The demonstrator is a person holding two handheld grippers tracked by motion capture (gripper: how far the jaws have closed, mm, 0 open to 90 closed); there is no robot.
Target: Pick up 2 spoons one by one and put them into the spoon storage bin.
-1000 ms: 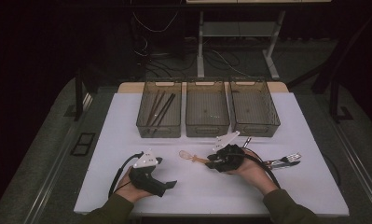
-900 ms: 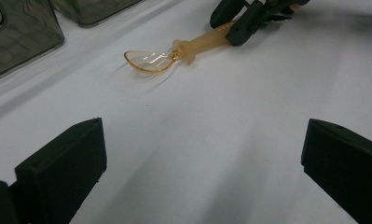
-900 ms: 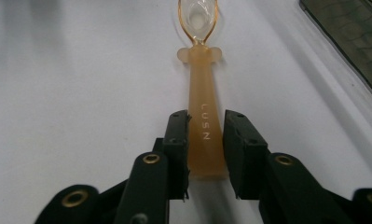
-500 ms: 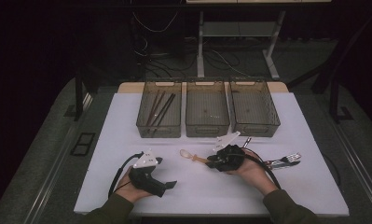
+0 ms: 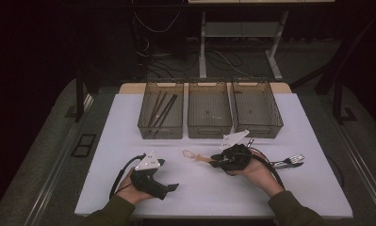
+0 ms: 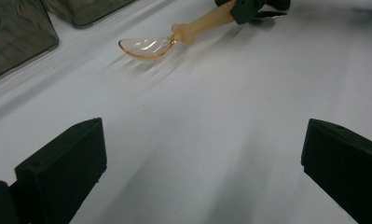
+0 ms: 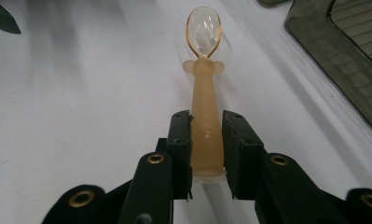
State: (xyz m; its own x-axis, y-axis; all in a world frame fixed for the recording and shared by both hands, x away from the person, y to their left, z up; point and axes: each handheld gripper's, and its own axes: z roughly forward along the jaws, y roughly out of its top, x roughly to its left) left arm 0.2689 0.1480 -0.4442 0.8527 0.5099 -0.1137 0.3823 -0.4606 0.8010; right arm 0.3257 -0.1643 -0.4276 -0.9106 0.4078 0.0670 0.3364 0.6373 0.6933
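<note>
A translucent orange spoon (image 5: 197, 157) lies on the white table (image 5: 129, 141), its bowl pointing left. In the right gripper view its handle (image 7: 206, 121) sits between the two black jaws. My right gripper (image 7: 207, 119) has just been closing, and its pads now press on both sides of the handle. In the high view the right gripper (image 5: 217, 163) is at mid-table, held in a hand. My left gripper (image 5: 170, 189) rests on the table at the front left. In the left gripper view its jaws (image 6: 202, 154) stand wide open over bare table, with the spoon (image 6: 148, 46) farther ahead.
Three smoky translucent bins stand in a row at the back. The left bin (image 5: 160, 129) holds dark chopsticks, beside the middle bin (image 5: 209, 129) and the right bin (image 5: 258, 129). A fork (image 5: 289, 162) lies right of my right hand.
Nothing has clearly moved: the right gripper stays at the spoon's handle and the left hand is still.
</note>
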